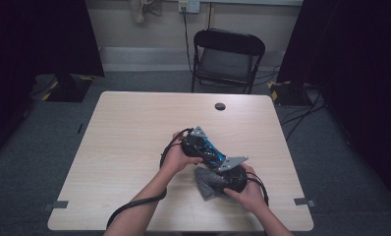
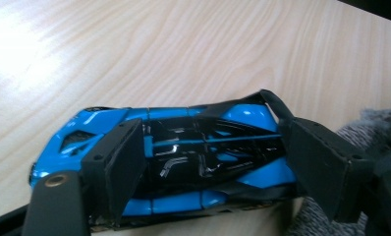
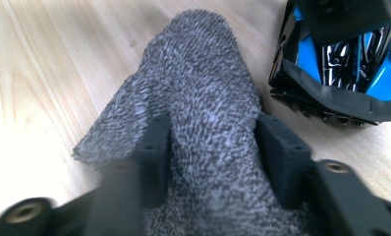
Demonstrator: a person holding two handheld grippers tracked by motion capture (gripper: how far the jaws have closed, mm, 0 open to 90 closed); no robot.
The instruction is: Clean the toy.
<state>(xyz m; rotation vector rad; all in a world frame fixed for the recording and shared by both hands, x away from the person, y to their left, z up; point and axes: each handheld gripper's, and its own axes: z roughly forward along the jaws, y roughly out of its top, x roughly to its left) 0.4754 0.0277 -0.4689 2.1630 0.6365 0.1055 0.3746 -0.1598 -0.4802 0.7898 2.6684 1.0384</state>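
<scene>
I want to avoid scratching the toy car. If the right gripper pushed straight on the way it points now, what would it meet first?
Probably more of the grey cloth already bunched between its pads, then bare table. The blue toy car lies off to one side of that line, though depth is hard to judge.

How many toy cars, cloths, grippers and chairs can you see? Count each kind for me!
Blue and black toy car: 1
Grey cloth: 1
Grippers: 2, the left gripper around the car, the right gripper around the cloth
Black folding chair: 1
Total: 5
</scene>
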